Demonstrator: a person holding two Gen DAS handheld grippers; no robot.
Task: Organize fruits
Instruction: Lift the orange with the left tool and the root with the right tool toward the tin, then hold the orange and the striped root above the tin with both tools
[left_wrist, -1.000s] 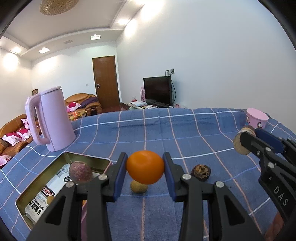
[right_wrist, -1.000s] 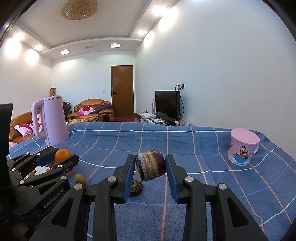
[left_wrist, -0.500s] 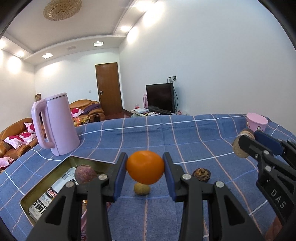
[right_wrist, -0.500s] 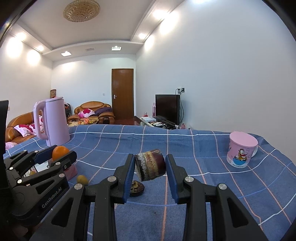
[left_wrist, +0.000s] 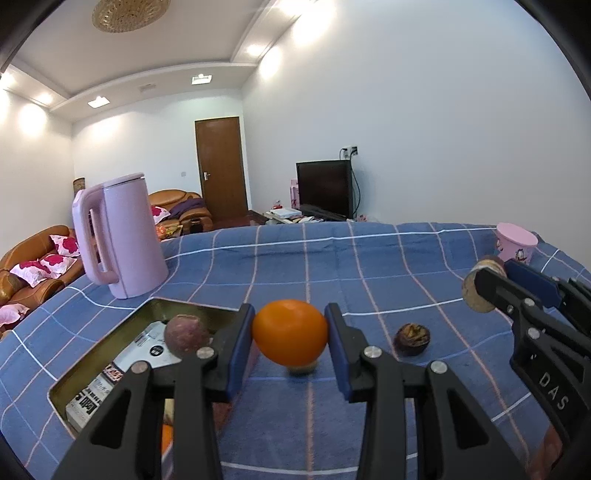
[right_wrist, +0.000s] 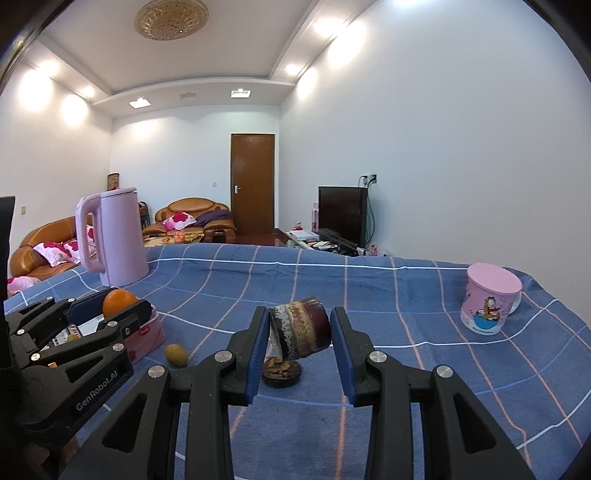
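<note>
My left gripper (left_wrist: 290, 338) is shut on an orange (left_wrist: 290, 336), held above the blue checked cloth just right of the metal tray (left_wrist: 110, 345). A purple round fruit (left_wrist: 186, 335) lies in the tray. My right gripper (right_wrist: 299, 338) is shut on a brown-and-cream mottled fruit piece (right_wrist: 300, 333) above a dark mangosteen half (right_wrist: 281, 373) on the cloth. A small yellow-brown fruit (right_wrist: 176, 354) lies between the grippers. The right gripper shows at the right edge of the left wrist view (left_wrist: 487, 290); the left gripper shows at the left of the right wrist view (right_wrist: 110, 306).
A pink kettle (left_wrist: 118, 236) stands beyond the tray at the left. A pink cartoon cup (right_wrist: 489, 304) stands at the far right of the table. The tray holds printed packets (left_wrist: 96, 391). Sofas, a door and a TV are behind the table.
Both grippers have risen or tilted slightly, so the table sits lower in view. Each keeps its hold on its fruit.
</note>
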